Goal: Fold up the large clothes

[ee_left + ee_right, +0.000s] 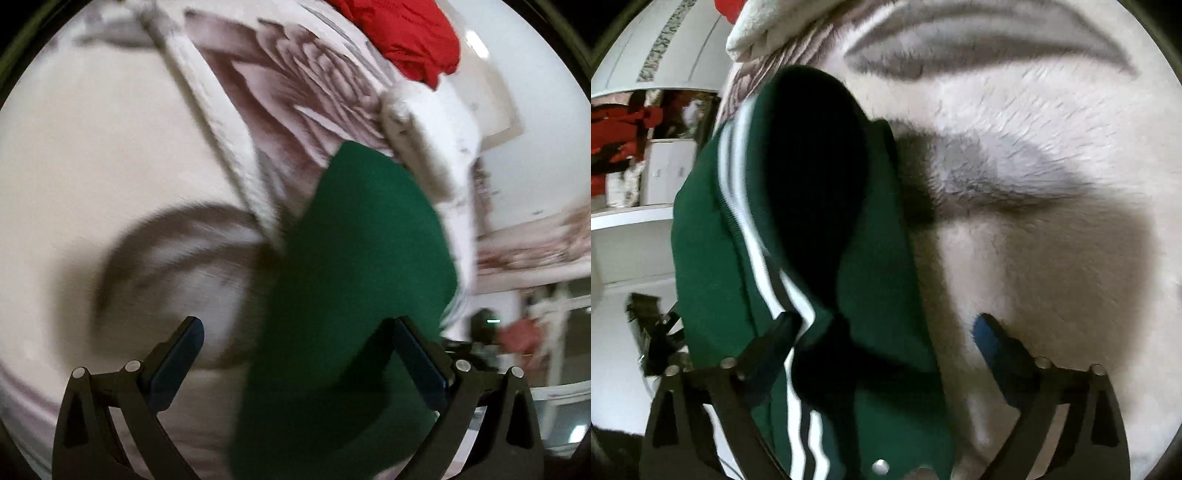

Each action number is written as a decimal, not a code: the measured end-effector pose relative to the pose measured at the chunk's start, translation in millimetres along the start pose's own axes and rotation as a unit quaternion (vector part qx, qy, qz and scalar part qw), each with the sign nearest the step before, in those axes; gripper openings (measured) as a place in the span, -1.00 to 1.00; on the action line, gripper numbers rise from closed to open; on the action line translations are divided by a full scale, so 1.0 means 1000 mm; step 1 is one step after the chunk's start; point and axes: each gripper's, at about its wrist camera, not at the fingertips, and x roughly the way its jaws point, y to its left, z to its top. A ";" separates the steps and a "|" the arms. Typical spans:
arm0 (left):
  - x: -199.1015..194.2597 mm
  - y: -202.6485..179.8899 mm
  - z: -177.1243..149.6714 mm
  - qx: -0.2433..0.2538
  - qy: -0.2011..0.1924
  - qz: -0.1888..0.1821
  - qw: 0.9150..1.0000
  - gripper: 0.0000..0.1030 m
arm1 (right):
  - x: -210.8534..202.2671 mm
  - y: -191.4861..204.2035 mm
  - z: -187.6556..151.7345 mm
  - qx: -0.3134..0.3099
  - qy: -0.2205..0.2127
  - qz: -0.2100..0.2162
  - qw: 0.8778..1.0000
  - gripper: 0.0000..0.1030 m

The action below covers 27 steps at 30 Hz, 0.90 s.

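A red cloth (410, 37) lies on the leaf-patterned fuzzy blanket (110, 147).

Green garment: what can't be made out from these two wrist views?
- Green garment, left wrist: motion blur, no detail; lower end cut by frame edge.
- Green garment, right wrist: inside of its opening is black shadow.
- Red cloth, left wrist: cut off at top edge.

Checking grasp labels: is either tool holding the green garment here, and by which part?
Neither grips it. Left tool and right tool both stand open; the green garment hangs between the fingers, striped edge against one right finger, unclamped.
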 end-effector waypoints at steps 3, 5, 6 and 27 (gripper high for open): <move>0.015 -0.004 0.000 0.008 0.019 -0.047 0.999 1.00 | 0.007 -0.003 0.010 -0.013 0.023 0.036 0.999 1.00; 0.031 -0.009 0.001 0.020 0.037 -0.067 0.997 1.00 | 0.012 -0.002 0.019 -0.016 0.039 0.080 0.996 1.00; 0.035 -0.012 0.002 0.025 0.040 -0.065 0.997 1.00 | 0.018 -0.001 0.025 -0.009 0.051 0.123 0.991 1.00; 0.050 -0.004 0.040 0.107 0.115 -0.075 0.985 1.00 | 0.056 0.012 0.026 0.067 0.065 0.216 0.972 0.91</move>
